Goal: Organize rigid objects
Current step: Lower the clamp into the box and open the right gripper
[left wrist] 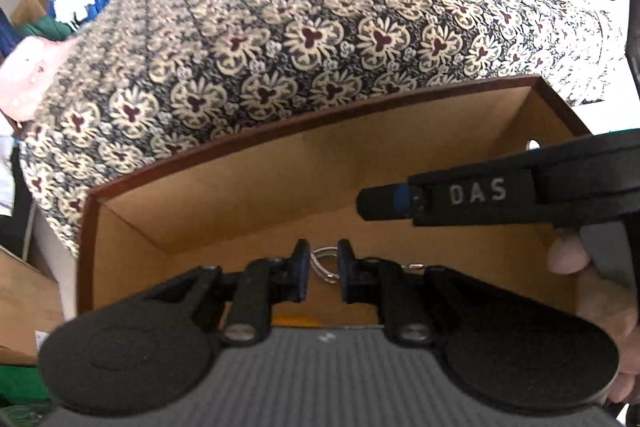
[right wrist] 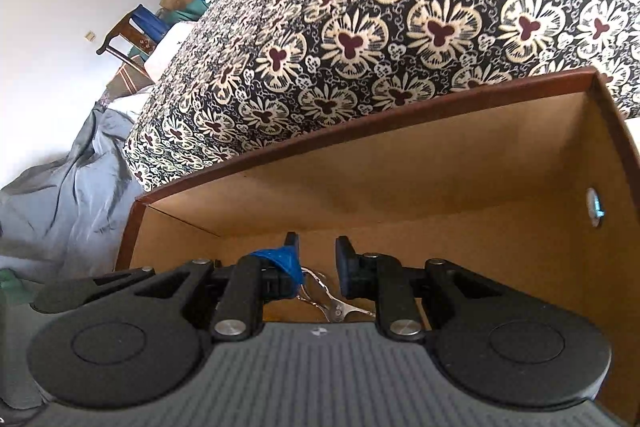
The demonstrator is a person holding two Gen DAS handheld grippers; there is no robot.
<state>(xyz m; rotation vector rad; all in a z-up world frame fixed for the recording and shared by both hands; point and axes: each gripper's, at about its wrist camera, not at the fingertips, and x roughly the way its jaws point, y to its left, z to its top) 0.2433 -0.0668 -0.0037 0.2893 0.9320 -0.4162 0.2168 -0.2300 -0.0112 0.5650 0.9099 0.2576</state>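
A brown cardboard box (left wrist: 256, 187) with a dark red rim stands at the near edge of a bed covered by a flower-patterned bedspread (left wrist: 320, 27). Both grippers point down into this box. The left gripper (left wrist: 323, 269) has its jaws at their narrowest, though a small gap shows between the fingers, and nothing is held between them. Through this gap a metal tool (left wrist: 326, 263) with looped handles is seen lying on the bottom of the box, near the front wall. In the right wrist view the same metal tool (right wrist: 328, 297) lies on the box floor below the right gripper (right wrist: 316, 267), close to the front wall; it looks like small scissors or tongs, but I cannot tell which. The right gripper is also closed to its narrowest and does not hold anything; a piece of blue tape (right wrist: 284, 261) is stuck on its left finger. In the left wrist view the right gripper comes in from the right side, above the box, and the fingers (left wrist: 568, 255) of the person's hand are seen under it.
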